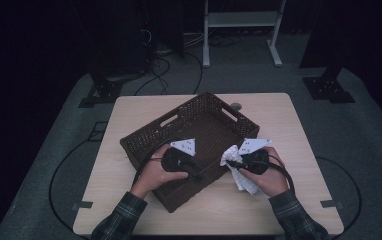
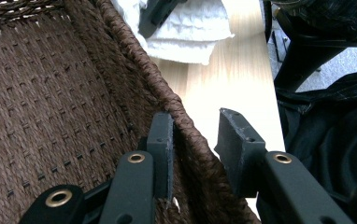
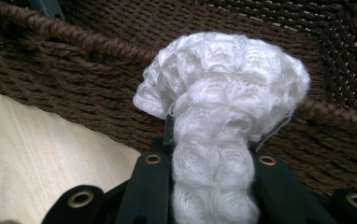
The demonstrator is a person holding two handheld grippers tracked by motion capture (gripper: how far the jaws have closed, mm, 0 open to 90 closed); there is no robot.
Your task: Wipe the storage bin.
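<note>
Left gripper (image 2: 193, 140) astride the basket (image 1: 149, 137) wall, pads seemingly pinching the rim. Right gripper (image 3: 209, 140) clamped on a bunched white cloth (image 3: 221, 93), lifted just beside the basket's near wall, above the table (image 1: 279, 115).

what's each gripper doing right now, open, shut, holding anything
Left gripper: jaws straddle the wicker basket wall; whether they are clamped on it cannot be told.
Right gripper: shut on the white cloth, held beside the basket.
</note>
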